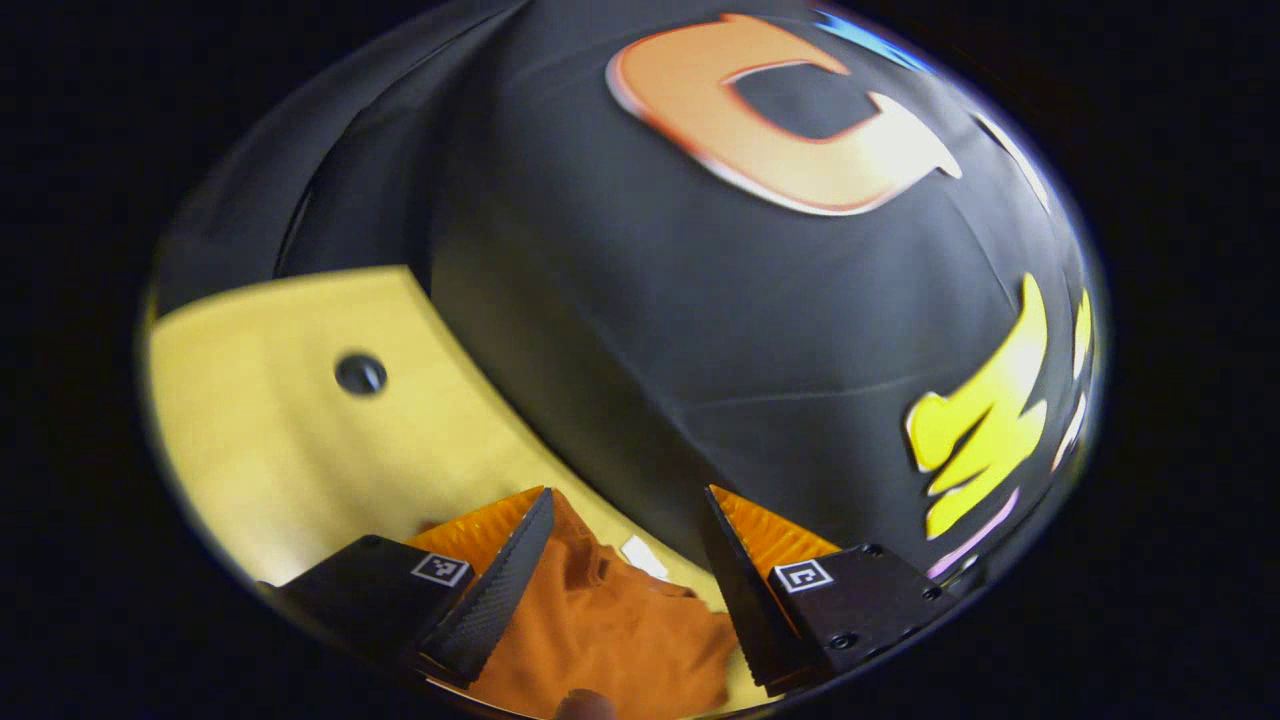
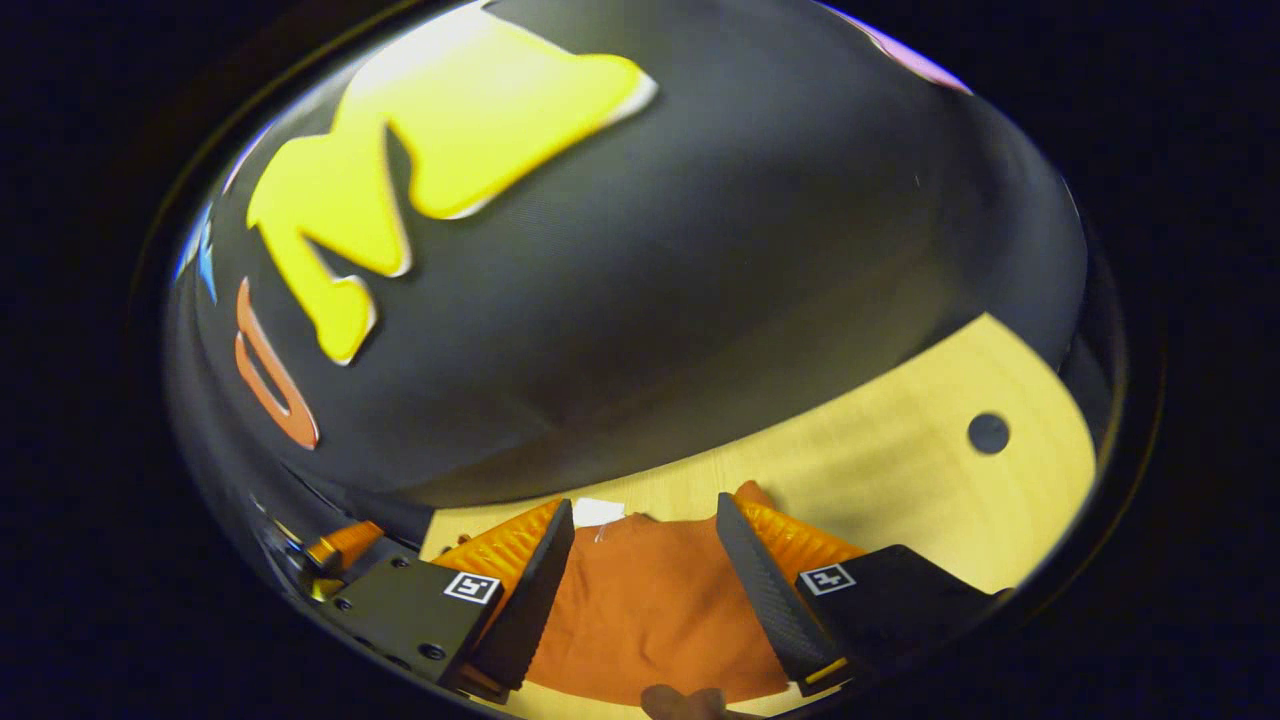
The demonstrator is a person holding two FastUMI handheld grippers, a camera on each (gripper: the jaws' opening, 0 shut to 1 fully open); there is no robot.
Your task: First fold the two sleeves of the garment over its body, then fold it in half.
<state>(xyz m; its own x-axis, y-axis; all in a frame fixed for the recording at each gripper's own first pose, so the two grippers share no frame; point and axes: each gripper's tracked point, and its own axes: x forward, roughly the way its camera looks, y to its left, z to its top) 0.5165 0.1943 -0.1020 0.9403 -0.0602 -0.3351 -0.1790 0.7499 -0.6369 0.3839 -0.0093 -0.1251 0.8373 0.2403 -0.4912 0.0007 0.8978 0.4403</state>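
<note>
Above a pale wooden table (image 1: 260,420), two open grippers hang over an orange garment (image 1: 610,630).

From the left gripper view, the left gripper (image 1: 625,560) stands with fingers spread, holding nothing; the cloth lies below and ahead, between them, bunched and running toward the right finger. From the right gripper view, the right gripper (image 2: 645,570) is likewise spread and empty, the garment (image 2: 650,610) centred between its fingers, a white tag (image 2: 598,512) at its far edge. Neither looks clearly nearer.
</note>
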